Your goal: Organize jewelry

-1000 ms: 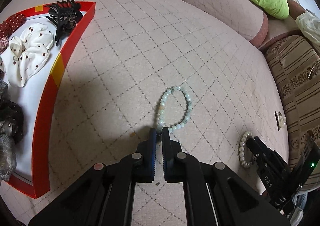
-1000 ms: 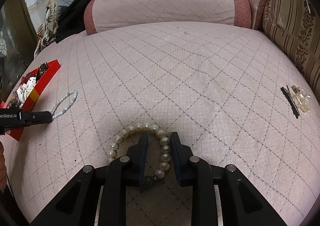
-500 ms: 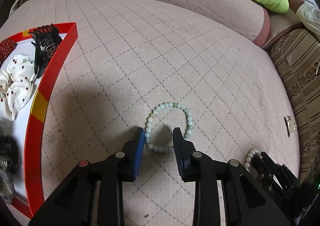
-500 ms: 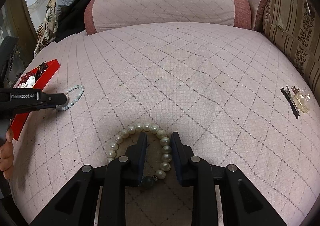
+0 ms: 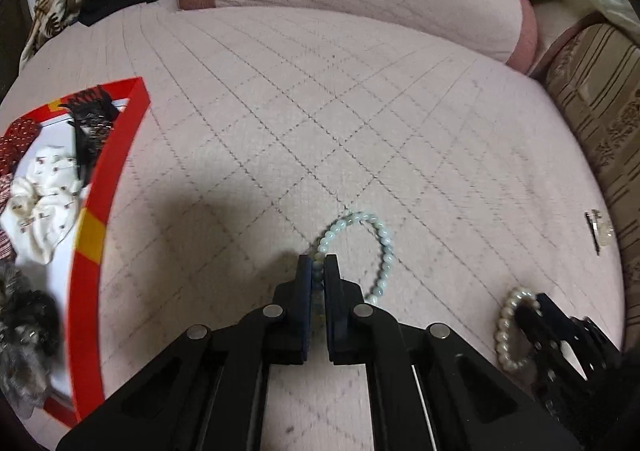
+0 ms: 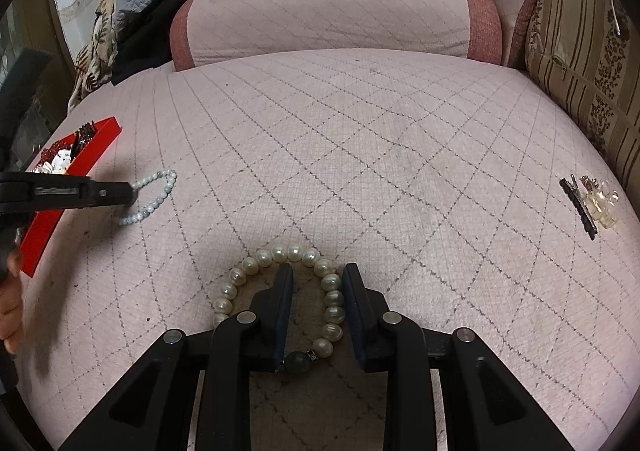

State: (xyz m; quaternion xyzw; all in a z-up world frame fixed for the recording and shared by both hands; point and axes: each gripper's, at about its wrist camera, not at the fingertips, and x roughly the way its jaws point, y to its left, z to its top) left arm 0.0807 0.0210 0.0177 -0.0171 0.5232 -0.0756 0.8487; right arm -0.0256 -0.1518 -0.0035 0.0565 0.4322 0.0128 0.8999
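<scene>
pale green bead bracelet — a small loop, one side pinched, the rest draped on the quilted pink cushion. pearl bracelet with a dark bead lies flat nearby. hair clips lie well apart. red tray holds scrunchies.

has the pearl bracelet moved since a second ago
No. In the right wrist view the pearl bracelet still lies looped around the right gripper's left finger, in the same spot on the quilted cushion.

Both the left gripper and the right gripper are matte black, with round silver screws on angular arms and dark blue pads on flat fingers.
</scene>
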